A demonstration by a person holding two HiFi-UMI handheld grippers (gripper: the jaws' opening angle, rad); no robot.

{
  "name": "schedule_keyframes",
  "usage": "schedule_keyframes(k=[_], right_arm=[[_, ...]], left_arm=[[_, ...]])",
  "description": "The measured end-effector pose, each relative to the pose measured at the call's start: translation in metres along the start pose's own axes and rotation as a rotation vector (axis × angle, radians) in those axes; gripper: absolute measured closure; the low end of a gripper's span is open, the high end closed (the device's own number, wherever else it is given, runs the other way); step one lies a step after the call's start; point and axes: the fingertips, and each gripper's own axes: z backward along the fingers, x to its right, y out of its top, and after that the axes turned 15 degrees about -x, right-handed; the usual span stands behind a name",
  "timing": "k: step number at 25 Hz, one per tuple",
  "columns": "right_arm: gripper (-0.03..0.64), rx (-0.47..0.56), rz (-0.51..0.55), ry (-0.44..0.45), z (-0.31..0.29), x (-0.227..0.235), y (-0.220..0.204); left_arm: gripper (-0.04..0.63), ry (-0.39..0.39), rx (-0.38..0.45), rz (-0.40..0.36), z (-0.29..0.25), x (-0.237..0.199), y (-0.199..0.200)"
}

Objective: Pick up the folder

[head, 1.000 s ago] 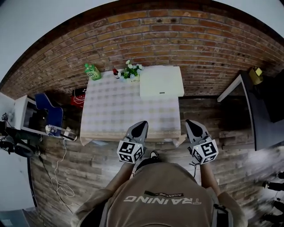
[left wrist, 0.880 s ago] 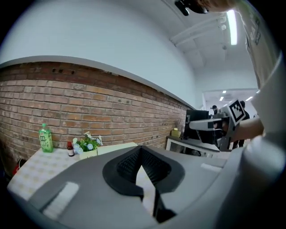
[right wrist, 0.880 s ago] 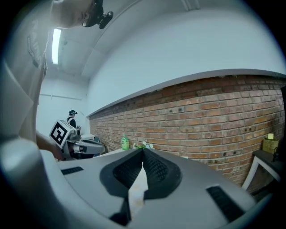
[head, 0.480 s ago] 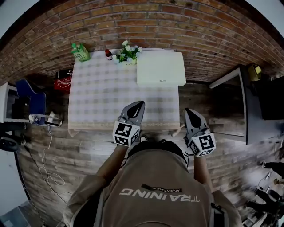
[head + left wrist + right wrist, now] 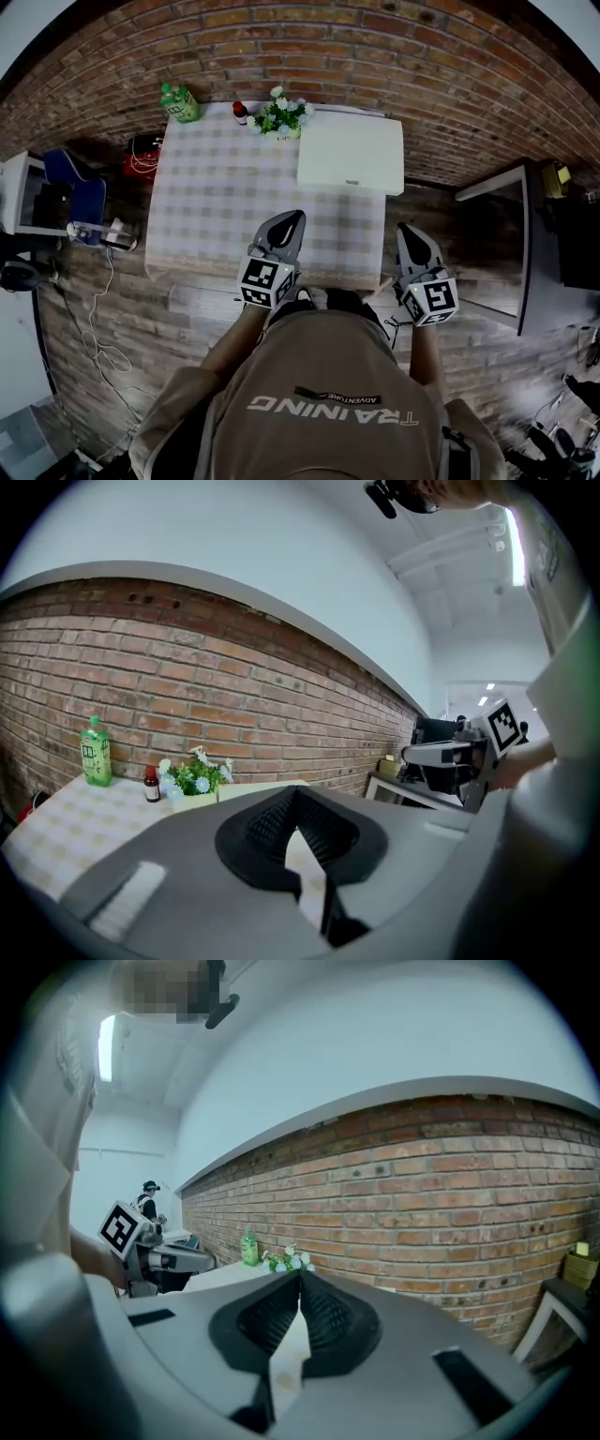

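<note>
The folder [image 5: 352,153] is a flat white rectangle lying on the far right corner of the checked table [image 5: 225,197]. My left gripper [image 5: 292,221] hovers over the table's near edge, shut and empty, well short of the folder. Shut and empty too, my right gripper [image 5: 409,233] hangs just off the table's near right corner. In the left gripper view the jaws [image 5: 294,795] are closed, with the folder's pale edge [image 5: 246,787] behind them. The right gripper view shows closed jaws [image 5: 300,1277] pointing along the brick wall.
A green bottle [image 5: 178,102], a small dark bottle [image 5: 241,112] and a pot of flowers [image 5: 278,116] line the table's far edge. A brick wall [image 5: 375,56] runs behind. A grey desk [image 5: 516,234] stands to the right, a blue chair [image 5: 66,192] and cables to the left.
The person has stepped closer to the table. Both grippers have come forward to its near edge, the left one now over the cloth. Both stayed shut.
</note>
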Motion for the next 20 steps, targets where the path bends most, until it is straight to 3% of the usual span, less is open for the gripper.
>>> schedule_keyframes(k=[6,13,20], right_arm=[[0.606,0.044,-0.012,0.037,-0.026,0.056,0.016],[0.606,-0.005,-0.027,0.084,-0.056,0.117,0.001],[0.606,-0.094,-0.041,0.138,-0.079,0.144,-0.028]], left_arm=[[0.589,0.027,0.003,0.017,-0.024,0.001,0.031],[0.589,0.092,-0.048,0.049,-0.062,-0.004,0.051],[0.589,0.115,-0.065,0.193,-0.086,-0.017,0.047]])
